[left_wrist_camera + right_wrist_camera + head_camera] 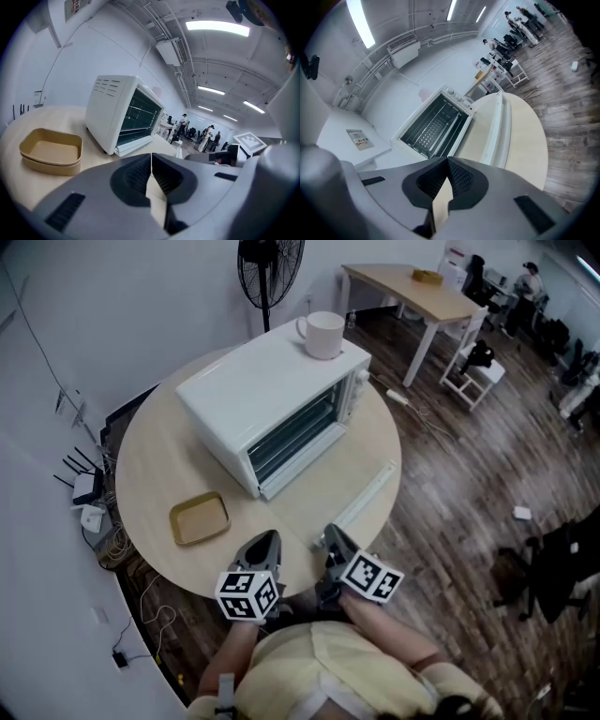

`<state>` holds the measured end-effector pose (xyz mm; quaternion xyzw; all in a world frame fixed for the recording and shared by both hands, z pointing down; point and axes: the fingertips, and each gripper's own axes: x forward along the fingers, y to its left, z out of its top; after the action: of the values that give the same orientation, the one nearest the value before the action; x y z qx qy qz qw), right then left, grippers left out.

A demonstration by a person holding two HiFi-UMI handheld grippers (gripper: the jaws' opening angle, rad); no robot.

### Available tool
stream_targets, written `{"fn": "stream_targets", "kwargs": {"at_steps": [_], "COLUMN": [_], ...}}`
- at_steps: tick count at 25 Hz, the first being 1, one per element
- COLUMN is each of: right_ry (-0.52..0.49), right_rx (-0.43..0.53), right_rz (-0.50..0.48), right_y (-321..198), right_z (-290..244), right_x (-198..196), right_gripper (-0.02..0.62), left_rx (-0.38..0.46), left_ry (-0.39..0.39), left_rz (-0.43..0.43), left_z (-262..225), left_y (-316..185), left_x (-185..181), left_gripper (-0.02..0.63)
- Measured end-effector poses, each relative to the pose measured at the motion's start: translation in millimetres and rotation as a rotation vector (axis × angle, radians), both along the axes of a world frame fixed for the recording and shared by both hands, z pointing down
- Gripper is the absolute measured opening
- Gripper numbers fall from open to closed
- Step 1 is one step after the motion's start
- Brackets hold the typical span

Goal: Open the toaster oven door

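White mug (323, 334) atop oven (267, 395), tray (199, 517) nearby

The head camera looks steeply down from above the person onto the round table (150, 465), with the toaster oven (272, 404) toward 12 o'clock. The camera on the left gripper (265, 538) sits low at the table's near edge and faces the oven's front, a little toward 10 o'clock. The camera on the right gripper (333, 532) is rolled sideways and faces the same front, near the middle. All three views share this front.
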<state>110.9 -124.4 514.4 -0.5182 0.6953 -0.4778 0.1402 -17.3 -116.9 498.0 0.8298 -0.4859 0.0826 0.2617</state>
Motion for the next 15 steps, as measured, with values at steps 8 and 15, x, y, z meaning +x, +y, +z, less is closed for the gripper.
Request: {"fn": "stream_targets", "kwargs": {"at_steps": [8,15], "right_ry": [0.098,0.133], "right_rx": [0.041,0.061], "right_rz": [-0.067,-0.091], "right_y": [-8.8,-8.9], "right_z": [-13.1,-19.7], "right_x": [-10.4,-8.5], "right_gripper": [0.003,0.002], "left_rx": [0.0,-0.001], "left_ry": [0.006,0.012], "left_rz": [-0.012,-0.025], "left_z": [-3.1,-5.8], "left_y": [-2.9,-3.7], "left_x": [-4.5,-7.5], "left_gripper": [0.008,0.008]}}
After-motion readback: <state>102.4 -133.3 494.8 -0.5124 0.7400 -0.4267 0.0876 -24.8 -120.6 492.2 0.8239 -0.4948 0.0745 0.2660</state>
